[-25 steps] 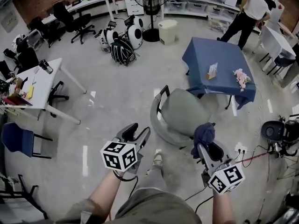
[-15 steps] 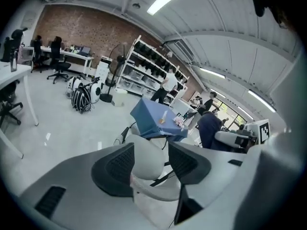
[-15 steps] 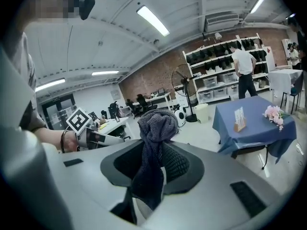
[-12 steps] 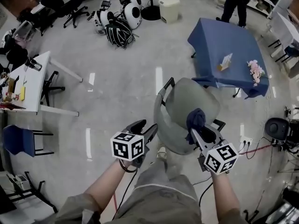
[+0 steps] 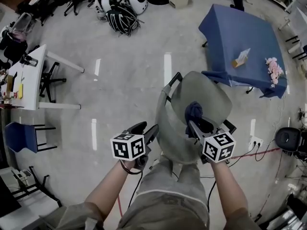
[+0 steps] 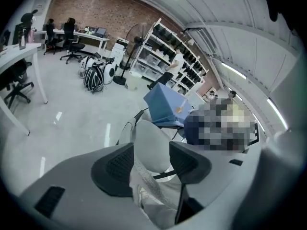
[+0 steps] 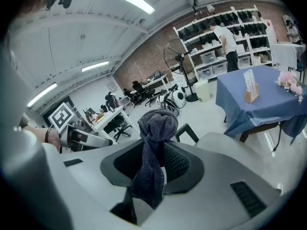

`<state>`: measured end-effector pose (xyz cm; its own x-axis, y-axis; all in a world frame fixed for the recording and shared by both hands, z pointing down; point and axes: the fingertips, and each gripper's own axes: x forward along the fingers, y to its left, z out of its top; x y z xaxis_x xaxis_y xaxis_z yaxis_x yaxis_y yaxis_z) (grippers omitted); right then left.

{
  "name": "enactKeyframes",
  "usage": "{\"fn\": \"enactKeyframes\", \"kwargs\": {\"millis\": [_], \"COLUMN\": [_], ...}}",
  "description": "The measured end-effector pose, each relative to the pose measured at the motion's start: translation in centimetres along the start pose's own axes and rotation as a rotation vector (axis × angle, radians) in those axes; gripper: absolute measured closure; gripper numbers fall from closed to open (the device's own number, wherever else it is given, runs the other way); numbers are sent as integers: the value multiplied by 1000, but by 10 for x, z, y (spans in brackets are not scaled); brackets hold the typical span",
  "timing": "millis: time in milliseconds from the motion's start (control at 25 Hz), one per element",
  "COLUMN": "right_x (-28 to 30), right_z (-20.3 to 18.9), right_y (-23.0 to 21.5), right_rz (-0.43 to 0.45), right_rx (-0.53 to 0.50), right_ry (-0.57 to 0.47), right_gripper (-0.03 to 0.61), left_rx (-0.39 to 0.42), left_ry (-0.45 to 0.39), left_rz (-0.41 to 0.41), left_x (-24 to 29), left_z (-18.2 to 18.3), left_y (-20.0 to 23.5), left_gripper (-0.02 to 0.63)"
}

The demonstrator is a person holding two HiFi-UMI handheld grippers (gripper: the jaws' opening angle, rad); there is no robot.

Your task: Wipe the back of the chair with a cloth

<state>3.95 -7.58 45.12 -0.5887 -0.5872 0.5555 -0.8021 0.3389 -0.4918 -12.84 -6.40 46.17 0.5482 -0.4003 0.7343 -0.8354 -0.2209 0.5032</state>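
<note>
The grey shell chair (image 5: 201, 97) stands just in front of me, its curved back nearest me. My right gripper (image 5: 194, 123) is shut on a bunched dark blue cloth (image 5: 193, 111), which it holds over the top of the chair's back. In the right gripper view the cloth (image 7: 156, 128) hangs down between the pads of that gripper (image 7: 153, 164). My left gripper (image 5: 147, 131) hangs by the left edge of the chair's back, apart from it. Its jaws have just been opening and hold nothing. In the left gripper view the chair (image 6: 151, 145) shows beyond that gripper (image 6: 151, 159).
A table under a blue cloth (image 5: 240, 32) stands behind the chair, with a card holder (image 5: 241, 57) and pink flowers (image 5: 275, 71) on it. A white desk (image 5: 29, 87) and a blue chair (image 5: 19, 135) are at the left. A power strip (image 5: 255, 142) and cables lie at the right.
Both grippers have come down and closer to the chair. The right one has carried the cloth from beside the chair to over the top of its back. The left one now hangs by the back's left edge.
</note>
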Motion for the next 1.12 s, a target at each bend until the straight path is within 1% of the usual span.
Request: {"fn": "enactKeyframes", "kwargs": {"millis": [120,280,440,640,800,920,1000,1080,1120], "right_x": [30,73,111,158,187,206,219,230,234], "right_z": [-15,-36,-58,-74,-96,-110,-118,-125,-128], "right_y": [-17,-32,-49,-58,-64,-70,-73,-76,-77], "right_rz": [27,67,84,154,149,135,121,108,103], "right_rx": [54,104,103,132,80,88,101,96,85], "right_ry": [45,116,190,220,280,297,302,306,309], "right_gripper": [446,445,445,445,445,445,445,445,445], "left_rx": [-51,-89,-145,-177,-201,-231,-229,-233,-239], "left_ry": [24,54,73,96,122,126,138,153,160], "left_rz": [31,44,40,48,46,23,5,-13,-20], "left_x": [15,32,44,56,64,68,70,74,76], "left_z": [-8,-22,-33,-45,-59,-62,-62,-63,-64], "left_y": [10,19,23,31,33,33,32,28,26], "left_gripper": [360,332,330,330,333,331,333,345,365]}}
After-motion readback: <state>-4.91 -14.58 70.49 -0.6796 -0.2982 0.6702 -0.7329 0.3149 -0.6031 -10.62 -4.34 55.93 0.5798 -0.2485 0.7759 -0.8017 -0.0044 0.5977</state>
